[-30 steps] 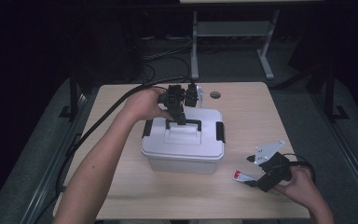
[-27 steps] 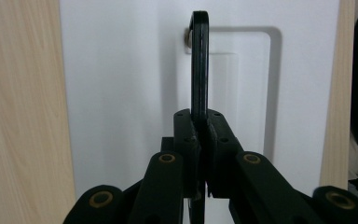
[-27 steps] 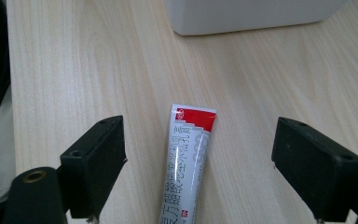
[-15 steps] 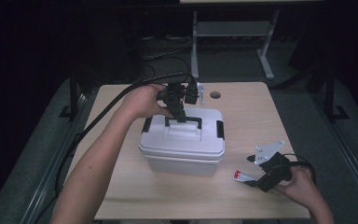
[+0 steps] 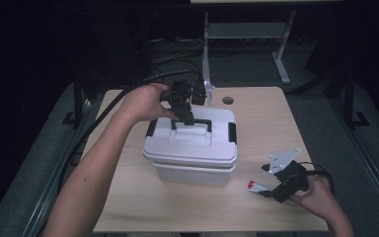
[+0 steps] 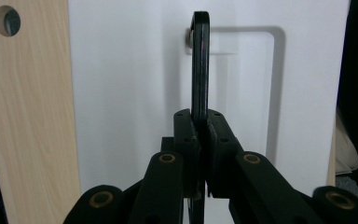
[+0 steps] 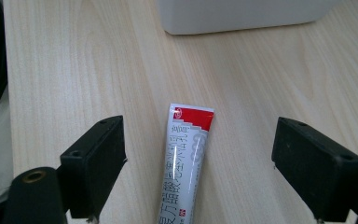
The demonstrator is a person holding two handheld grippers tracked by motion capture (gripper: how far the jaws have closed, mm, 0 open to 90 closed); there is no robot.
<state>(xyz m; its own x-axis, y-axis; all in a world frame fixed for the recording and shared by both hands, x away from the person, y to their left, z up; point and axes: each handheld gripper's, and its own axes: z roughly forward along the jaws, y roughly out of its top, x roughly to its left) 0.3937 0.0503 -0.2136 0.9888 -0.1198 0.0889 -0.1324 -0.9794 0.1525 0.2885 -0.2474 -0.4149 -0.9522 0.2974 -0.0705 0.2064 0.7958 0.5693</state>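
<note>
A white lidded storage box [image 5: 192,148] stands mid-table, its black carry handle [image 5: 192,124] raised upright on the lid. My left gripper [image 5: 185,114] is shut on that handle [image 6: 199,70]; the jaws pinch the thin black bar from both sides over the white lid [image 6: 121,93]. At the front right, my right gripper [image 5: 271,190] stands open just above the table. A white tube with a red end [image 7: 185,158] lies flat between its spread jaws, touching neither. That tube [image 5: 254,186] also shows in the high view, right of the box.
The wooden table [image 5: 128,207] has a round cable hole [image 5: 228,100] at its far edge. Black latches [image 5: 232,133] sit on the box's short sides. A cable [image 5: 103,118] trails off the table's left from the left gripper. Bare wood lies in front of the box.
Almost nothing: the left gripper keeps its hold on the handle and the right gripper stays open over the tube. The box has barely shifted.
</note>
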